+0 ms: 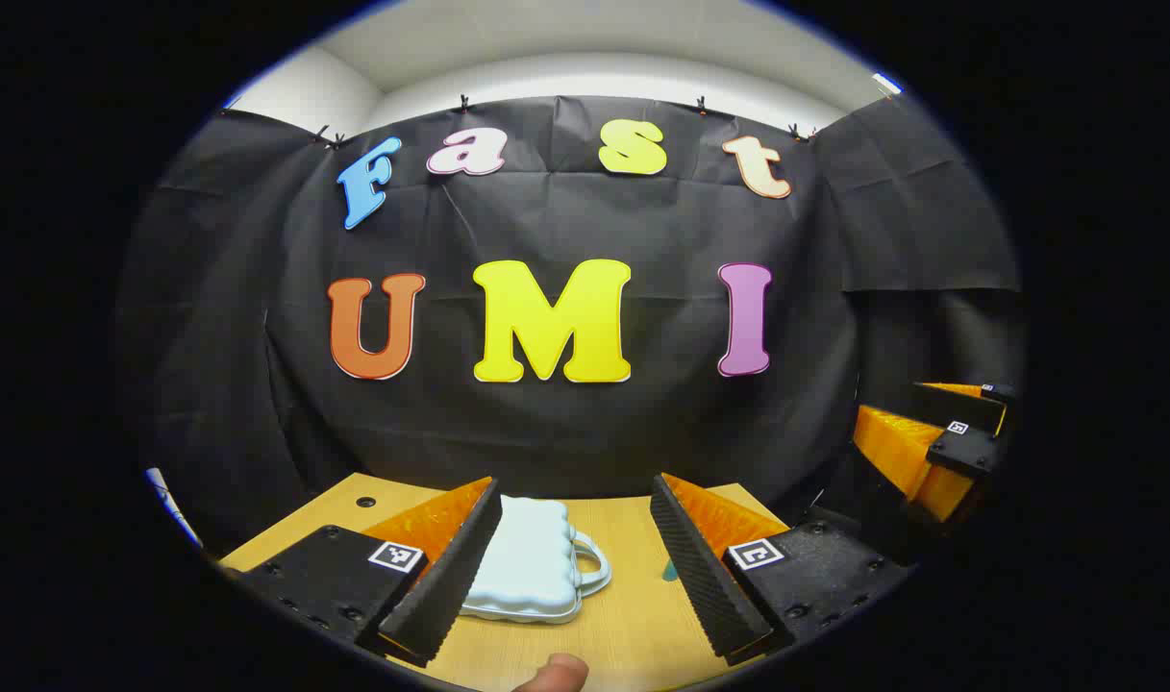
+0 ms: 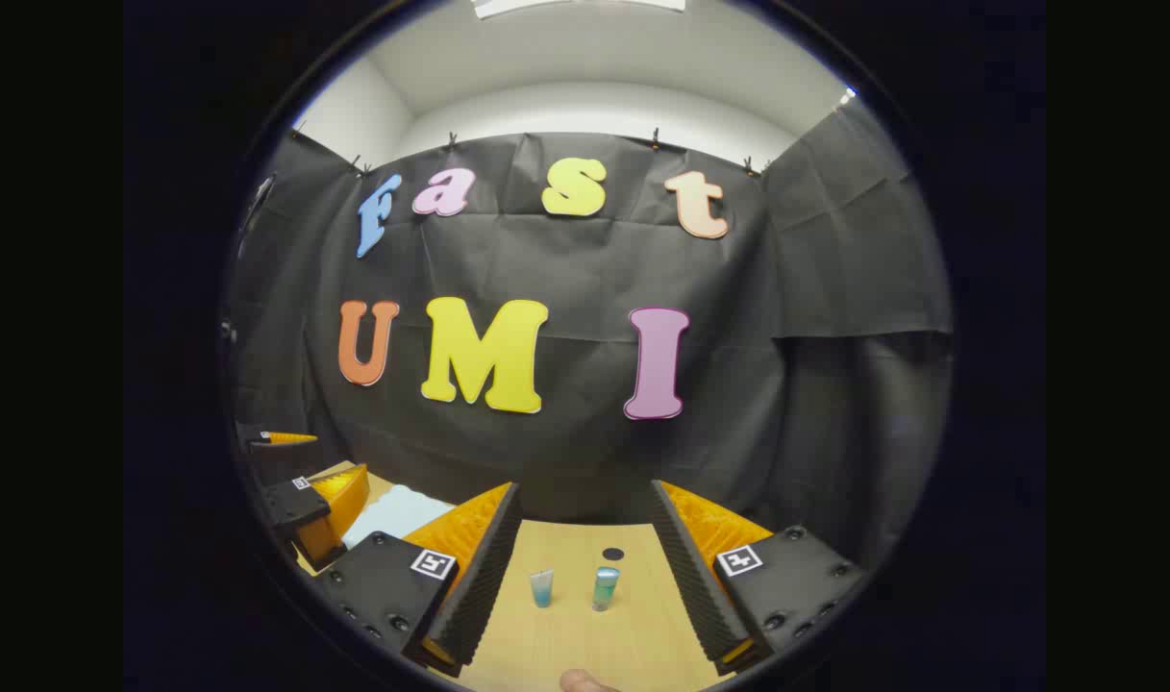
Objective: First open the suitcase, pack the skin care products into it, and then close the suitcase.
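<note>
Both grippers hover spread above the tabletop (image 1: 633, 625), the left gripper (image 1: 575, 567) lined up on the closed suitcase (image 1: 532, 567) likely to open it, the right gripper (image 2: 585, 577) facing two upright tubes (image 2: 542, 586) awaiting packing

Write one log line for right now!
suitcase: closed | left gripper: open | right gripper: open | two tubes: on table

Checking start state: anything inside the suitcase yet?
Cannot tell: the suitcase lies closed on the table, so its inside is covered. Both skin care tubes stand outside, on the table.
</note>
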Available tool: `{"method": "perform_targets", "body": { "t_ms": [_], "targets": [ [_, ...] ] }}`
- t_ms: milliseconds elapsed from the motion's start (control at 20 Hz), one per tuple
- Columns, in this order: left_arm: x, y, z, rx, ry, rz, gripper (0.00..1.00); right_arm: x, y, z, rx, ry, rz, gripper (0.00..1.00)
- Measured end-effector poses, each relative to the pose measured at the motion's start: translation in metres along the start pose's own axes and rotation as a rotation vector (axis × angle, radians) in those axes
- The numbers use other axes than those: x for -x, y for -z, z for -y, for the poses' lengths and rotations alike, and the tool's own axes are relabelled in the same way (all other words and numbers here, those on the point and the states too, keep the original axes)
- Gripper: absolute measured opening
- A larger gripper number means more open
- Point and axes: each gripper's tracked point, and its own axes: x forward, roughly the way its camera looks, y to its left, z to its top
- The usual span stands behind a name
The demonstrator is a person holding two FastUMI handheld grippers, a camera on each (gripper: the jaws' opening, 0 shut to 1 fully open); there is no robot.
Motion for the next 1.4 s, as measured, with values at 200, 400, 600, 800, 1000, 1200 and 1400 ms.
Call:
{"method": "perform_targets", "body": {
  "t_ms": [200,400,600,800,1000,1200,1400],
  "targets": [
    [-0.004,-0.001,0.003,0.006,0.001,-0.004,0.99,-0.004,0.003,0.001,-0.002,-0.009,-0.021,0.79],
    [-0.007,0.0,0.009,0.016,0.003,-0.011,0.99,-0.007,0.004,0.006,-0.001,-0.006,-0.019,0.8],
    [-0.012,0.006,0.014,0.025,0.008,-0.035,0.99,-0.01,0.007,0.013,0.001,-0.001,-0.027,0.8],
    [-0.016,0.01,0.018,0.015,0.01,-0.037,0.99,-0.014,0.012,0.017,0.006,0.001,-0.035,0.8],
    [-0.035,0.024,0.009,-0.052,-0.017,-0.035,0.99,-0.023,0.007,0.037,0.018,0.039,-0.018,0.79],
    [-0.072,0.072,-0.005,-0.274,-0.031,-0.053,1.0,-0.037,0.016,0.085,0.042,0.138,-0.03,0.8],
    [-0.099,0.137,0.003,-0.517,0.011,-0.108,0.98,-0.042,0.028,0.125,0.047,0.221,-0.062,0.8]
  ]
}}
